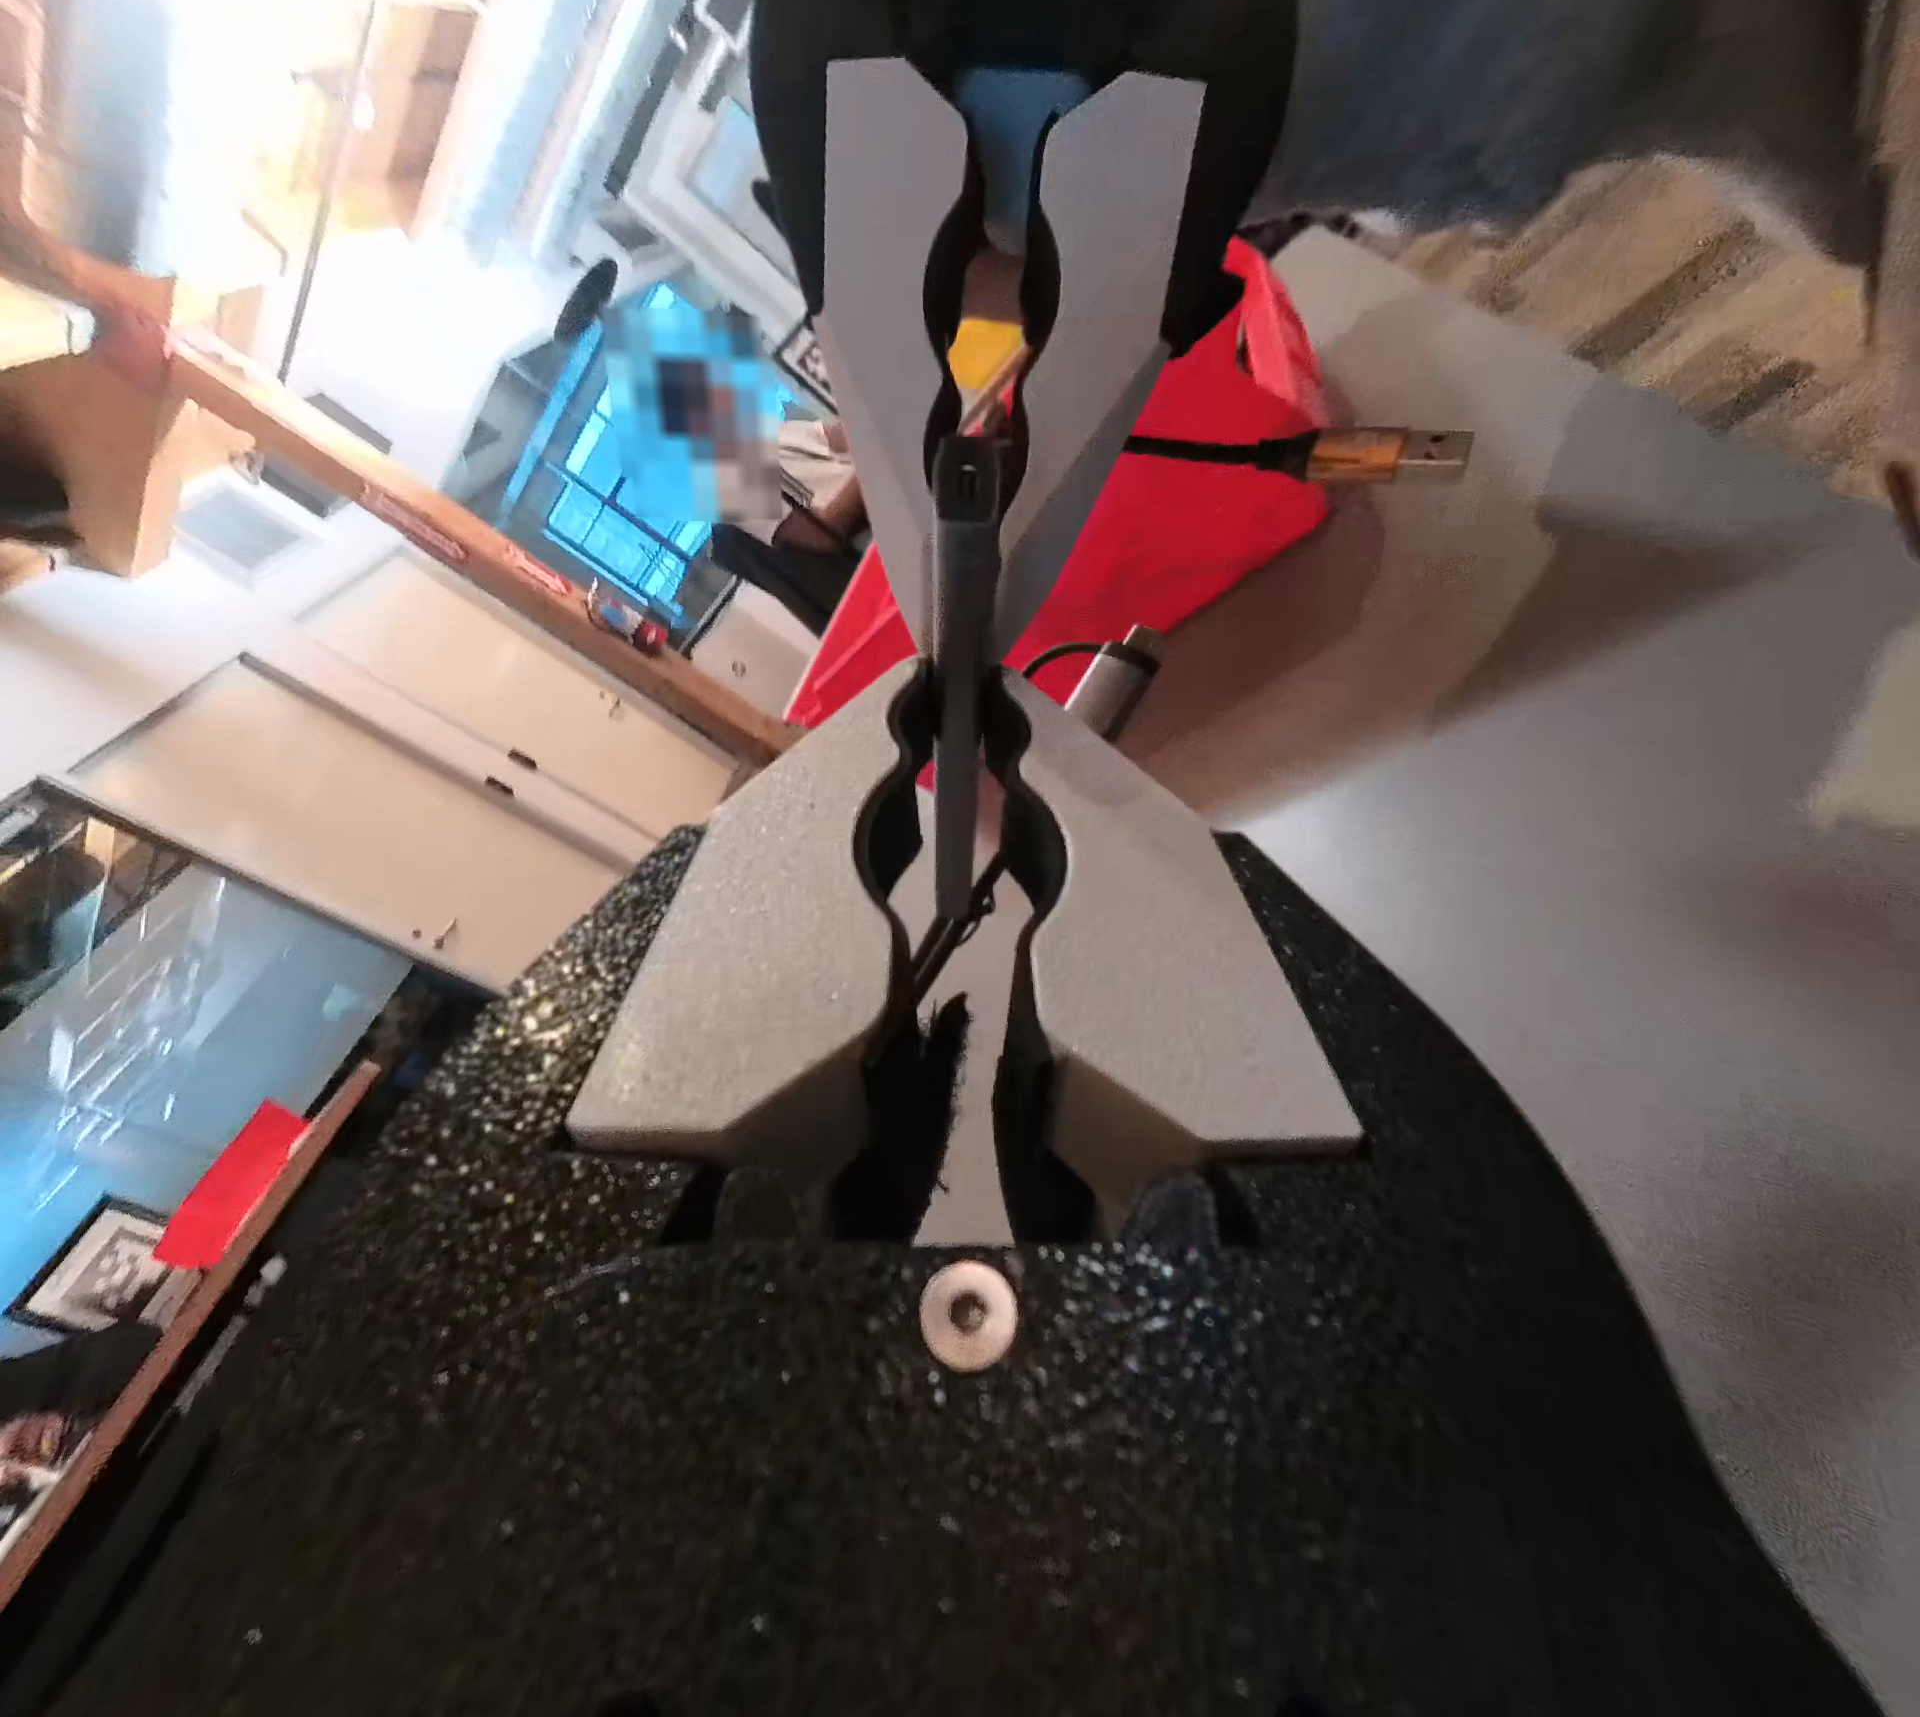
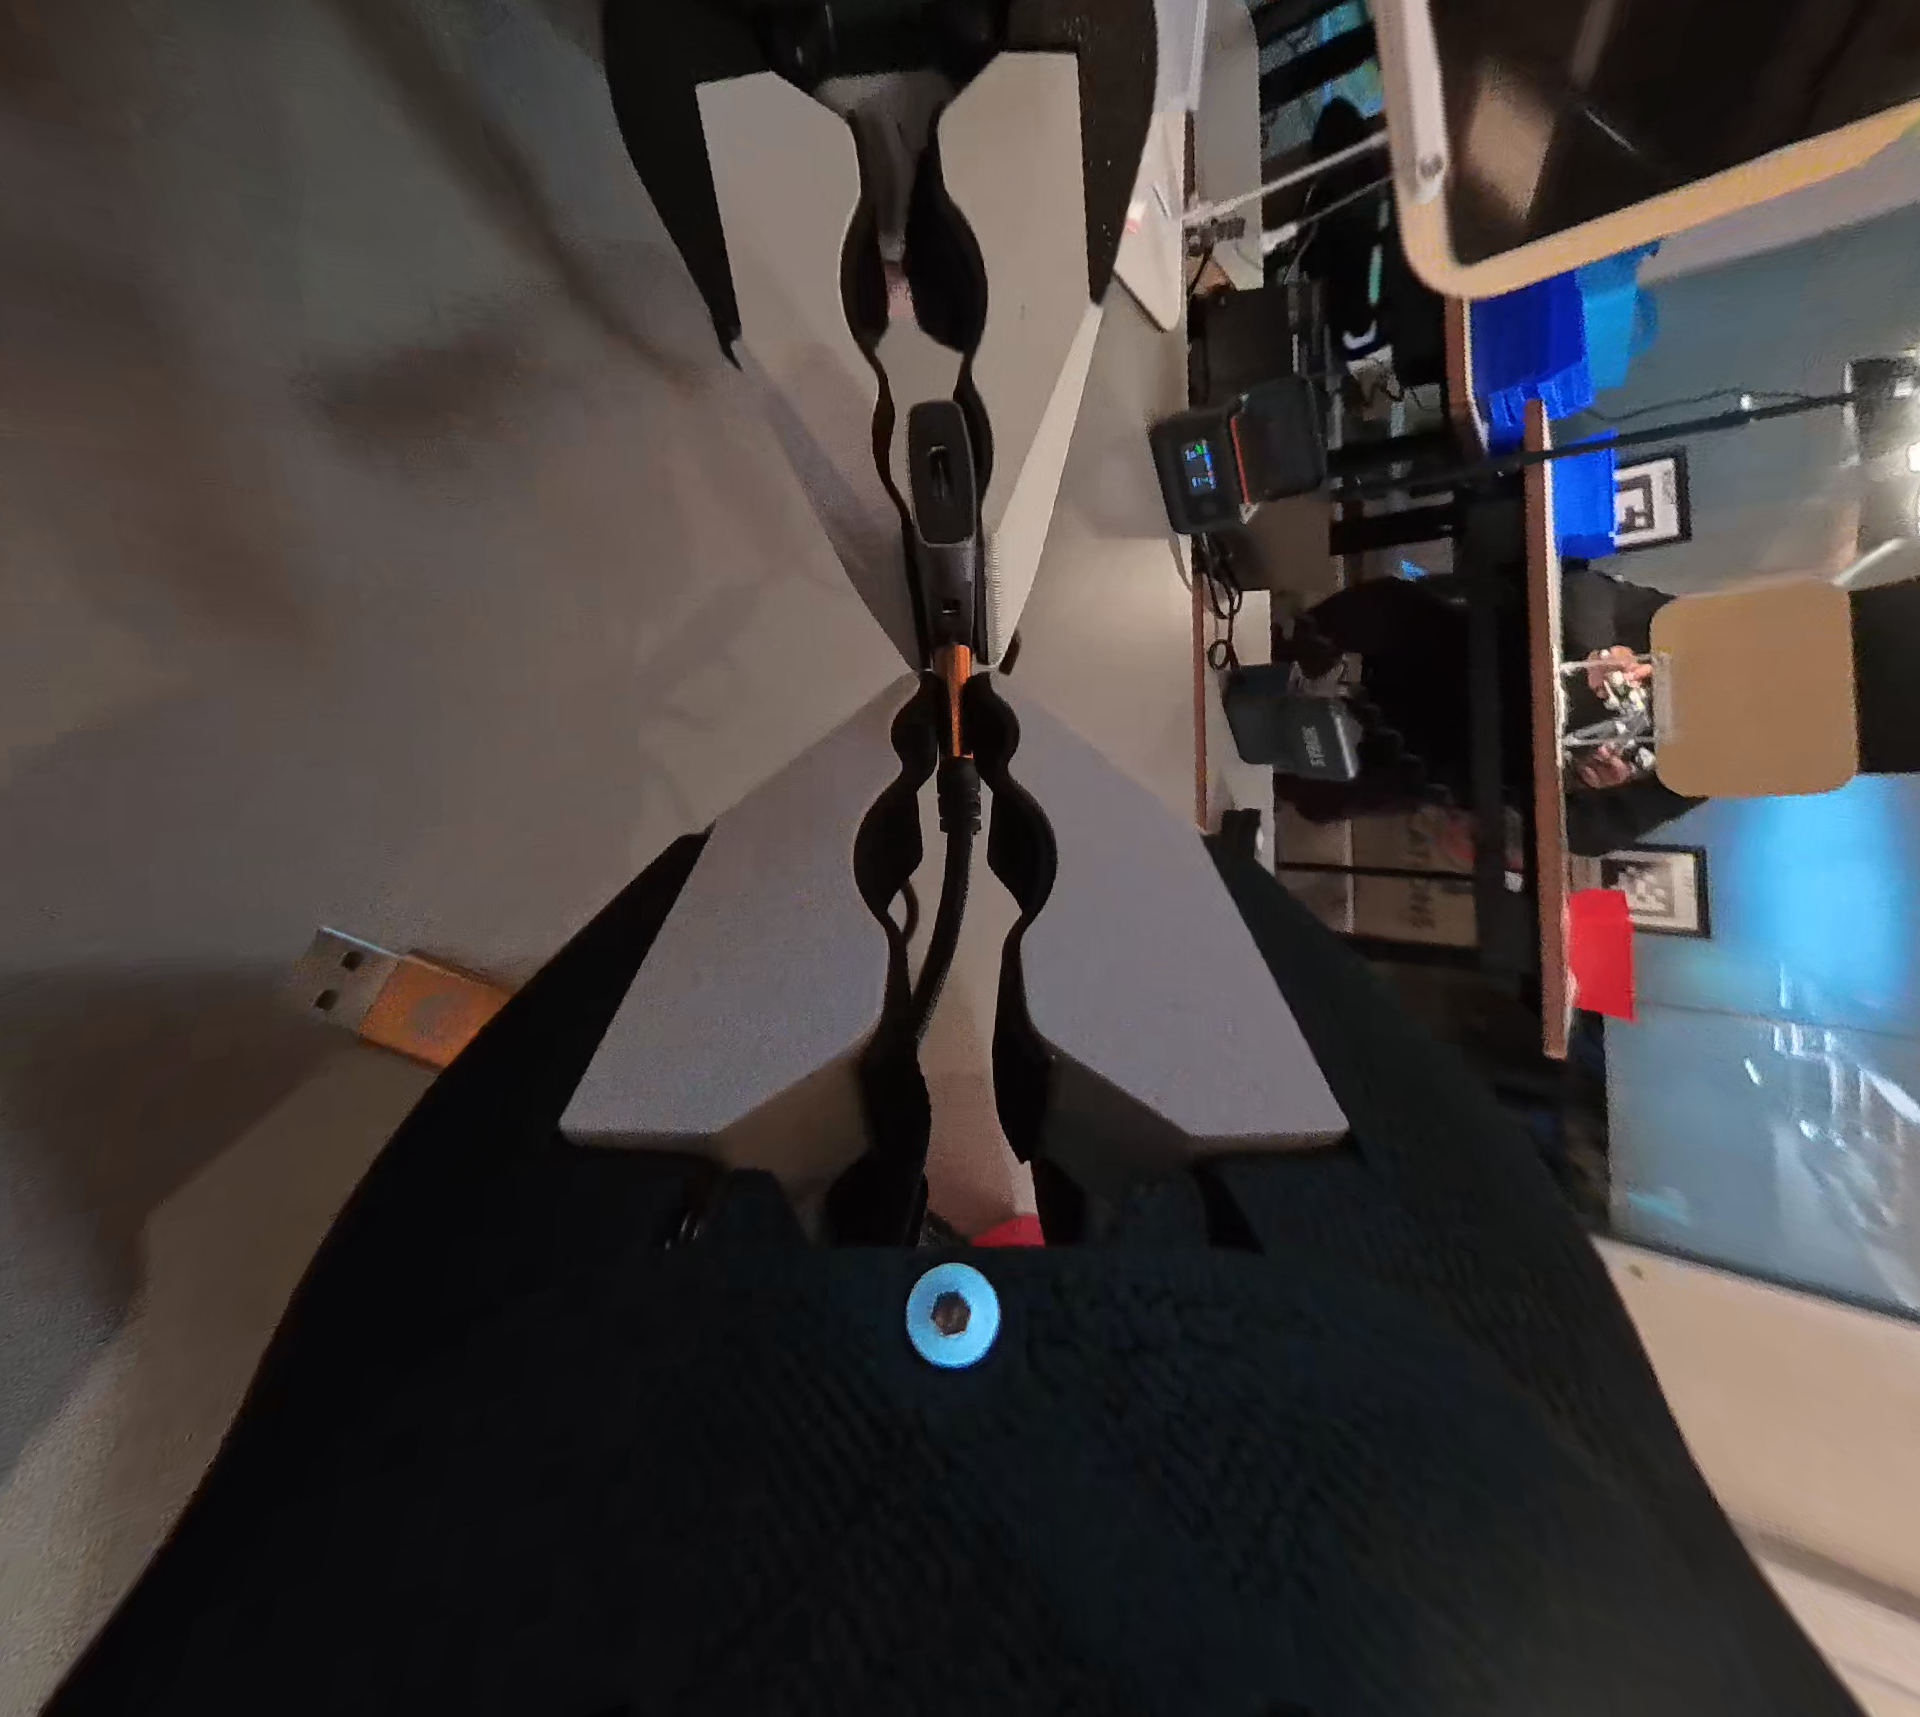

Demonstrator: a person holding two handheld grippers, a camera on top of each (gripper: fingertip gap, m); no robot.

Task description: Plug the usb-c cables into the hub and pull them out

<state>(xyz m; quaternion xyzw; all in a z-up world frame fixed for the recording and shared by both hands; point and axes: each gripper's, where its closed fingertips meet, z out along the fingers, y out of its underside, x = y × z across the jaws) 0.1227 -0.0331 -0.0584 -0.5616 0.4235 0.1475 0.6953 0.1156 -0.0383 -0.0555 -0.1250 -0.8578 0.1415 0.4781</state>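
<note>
The two grippers face each other tip to tip above a grey table [image 1: 1558, 940]. My left gripper [image 1: 961, 680] is shut on a slim dark grey hub [image 1: 961, 587], which sticks out forward between the fingers of the other gripper. In the right wrist view, my right gripper [image 2: 961, 680] is shut on an orange USB-C plug [image 2: 951, 706] with a black cable [image 2: 940, 919]. The plug's tip meets the near end of the hub [image 2: 943, 504]. I cannot tell how deep it sits. The plug is hidden in the left wrist view.
A loose orange USB-A connector [image 1: 1392, 457] on a black cable lies on the table; it also shows in the right wrist view [image 2: 384, 992]. A silver connector [image 1: 1117, 670] lies next to a red bag [image 1: 1195, 545]. Cabinets and shelves stand farther off. The tips of both grippers are at nearly the same place.
</note>
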